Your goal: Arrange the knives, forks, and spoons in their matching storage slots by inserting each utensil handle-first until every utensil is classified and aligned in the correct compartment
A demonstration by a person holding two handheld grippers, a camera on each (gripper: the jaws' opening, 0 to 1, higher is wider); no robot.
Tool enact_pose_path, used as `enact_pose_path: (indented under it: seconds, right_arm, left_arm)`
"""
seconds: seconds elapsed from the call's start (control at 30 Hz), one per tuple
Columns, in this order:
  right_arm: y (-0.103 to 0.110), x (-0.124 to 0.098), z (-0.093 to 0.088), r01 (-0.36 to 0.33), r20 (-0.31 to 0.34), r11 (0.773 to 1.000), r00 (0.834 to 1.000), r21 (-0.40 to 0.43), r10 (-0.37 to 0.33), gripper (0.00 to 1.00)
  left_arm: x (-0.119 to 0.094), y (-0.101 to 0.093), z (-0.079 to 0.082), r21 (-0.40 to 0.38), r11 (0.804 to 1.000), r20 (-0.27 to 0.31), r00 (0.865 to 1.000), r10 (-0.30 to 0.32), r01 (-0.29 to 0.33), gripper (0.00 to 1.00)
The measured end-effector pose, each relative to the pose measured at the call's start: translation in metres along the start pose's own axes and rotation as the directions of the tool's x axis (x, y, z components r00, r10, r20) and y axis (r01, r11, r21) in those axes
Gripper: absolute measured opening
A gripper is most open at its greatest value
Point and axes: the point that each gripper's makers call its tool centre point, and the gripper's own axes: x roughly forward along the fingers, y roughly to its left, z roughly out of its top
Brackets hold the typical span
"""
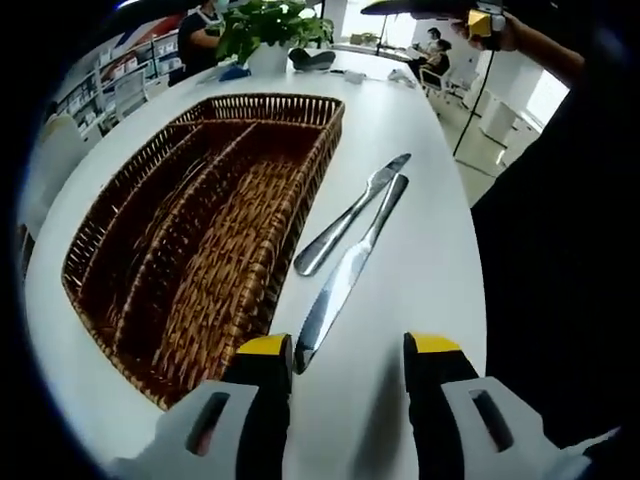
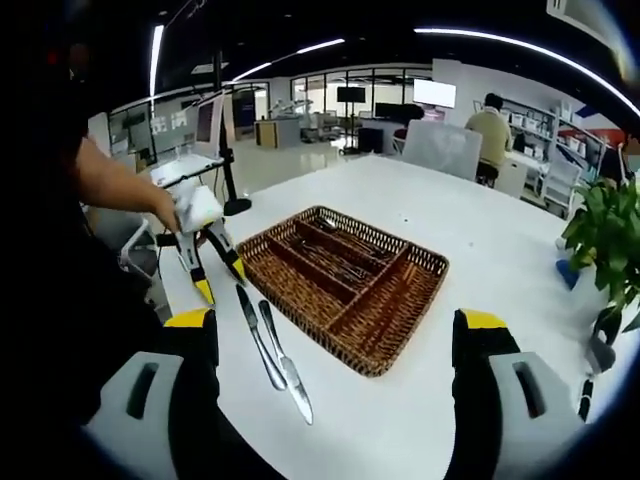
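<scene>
Your left gripper (image 1: 348,365) hovers with jaws spread wide and empty just over the tip of the nearer of two knives (image 1: 345,275) lying side by side on the white table (image 1: 410,150), right beside the wicker tray (image 1: 200,240). Seen from your right gripper (image 2: 335,340), also wide and holding nothing, the knives (image 2: 275,355) rest left of the compartmented tray (image 2: 345,280), with a potted plant (image 2: 605,235) and seated people beyond

Two knives (image 1: 345,240) lie on the table (image 1: 420,160) beside one wicker tray (image 1: 200,240).
</scene>
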Motion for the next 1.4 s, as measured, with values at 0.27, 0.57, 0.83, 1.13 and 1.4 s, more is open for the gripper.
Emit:
enact_pose_path:
  seconds: [0.27, 0.57, 0.83, 1.13, 1.4]
  right_arm:
    - [0.001, 0.001, 0.0, 0.0, 0.001, 1.0, 1.0, 0.009, 0.0, 1.0]
    - [0.003, 0.005, 0.001, -0.009, -0.001, 1.0, 1.0, 0.003, 0.009, 1.0]
    - [0.0, 0.004, 0.002, -0.002, 0.003, 1.0, 1.0, 0.01, 0.002, 1.0]
    - [0.005, 0.006, 0.0, -0.017, 0.004, 1.0, 1.0, 0.004, 0.017, 1.0]
    - [0.018, 0.012, -0.01, -0.062, -0.032, 0.997, 0.998, -0.052, 0.061, 0.98]
  left_arm:
    - [0.003, -0.005, -0.011, 0.089, 0.996, -0.061, 0.998, 0.002, 0.004, 0.39]
    - [0.005, 0.002, -0.007, 0.112, 0.994, -0.069, 0.997, 0.017, -0.009, 0.27]
    - [0.008, 0.003, -0.006, 0.247, 0.969, -0.106, 0.994, 0.036, -0.009, 0.18]
    - [0.012, 0.001, -0.006, 0.27, 0.963, -0.119, 0.991, 0.052, -0.018, 0.09]
    - [0.005, -0.001, -0.007, 0.246, 0.969, -0.127, 0.99, 0.062, -0.03, 0.08]
